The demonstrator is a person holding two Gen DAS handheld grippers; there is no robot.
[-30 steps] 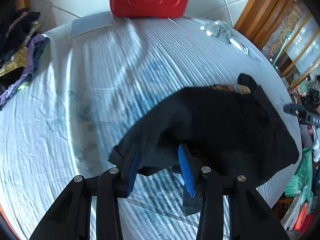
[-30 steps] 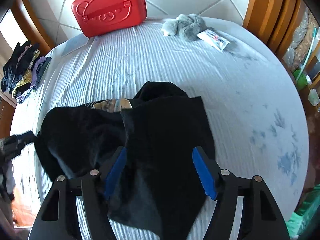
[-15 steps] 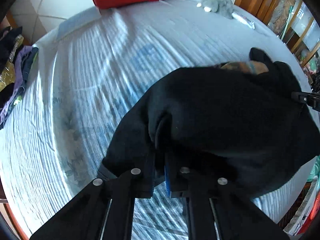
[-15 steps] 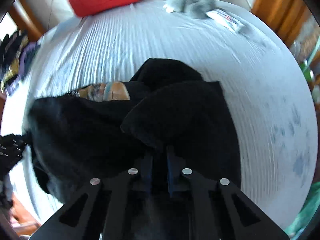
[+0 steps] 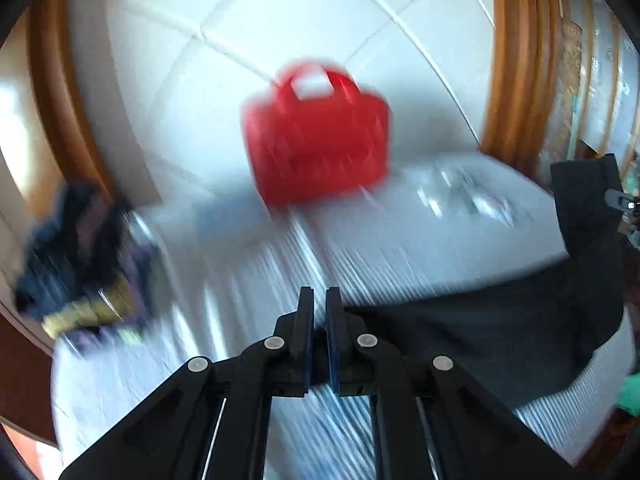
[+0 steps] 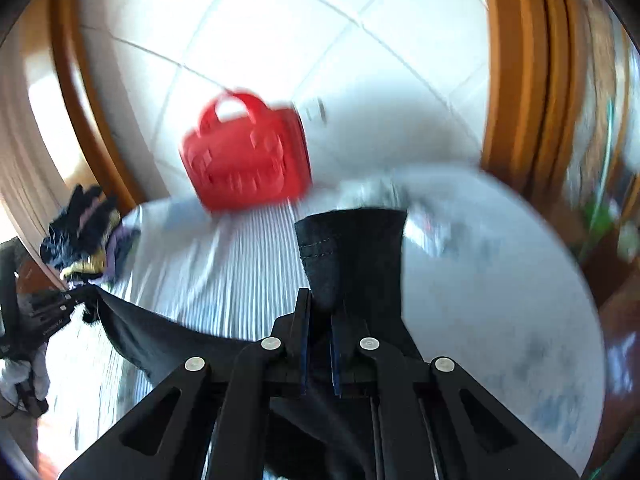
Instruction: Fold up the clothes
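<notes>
A black garment [image 5: 480, 332] hangs stretched above the bed, held between my two grippers. In the left wrist view my left gripper [image 5: 319, 300] is shut on one edge of it, and the cloth runs off to the right up to my right gripper [image 5: 618, 200]. In the right wrist view my right gripper [image 6: 320, 304] is shut on the black garment [image 6: 352, 252], and a stitched flap stands up above the fingertips. From there the cloth sags leftward to my left gripper [image 6: 76, 300]. Both views are blurred by motion.
The bed [image 5: 248, 280] has a white striped sheet. A red carry case [image 5: 316, 140] stands at its far side against the tiled wall. A pile of dark clothes [image 5: 80, 248] lies at the left, a grey plush toy [image 6: 376, 192] at the back right, and wooden frames [image 5: 508, 60] to the right.
Both grippers went from open over the garment on the bed to shut on it, then rose. The garment is lifted and stretched, and both views have tilted up toward the wall.
</notes>
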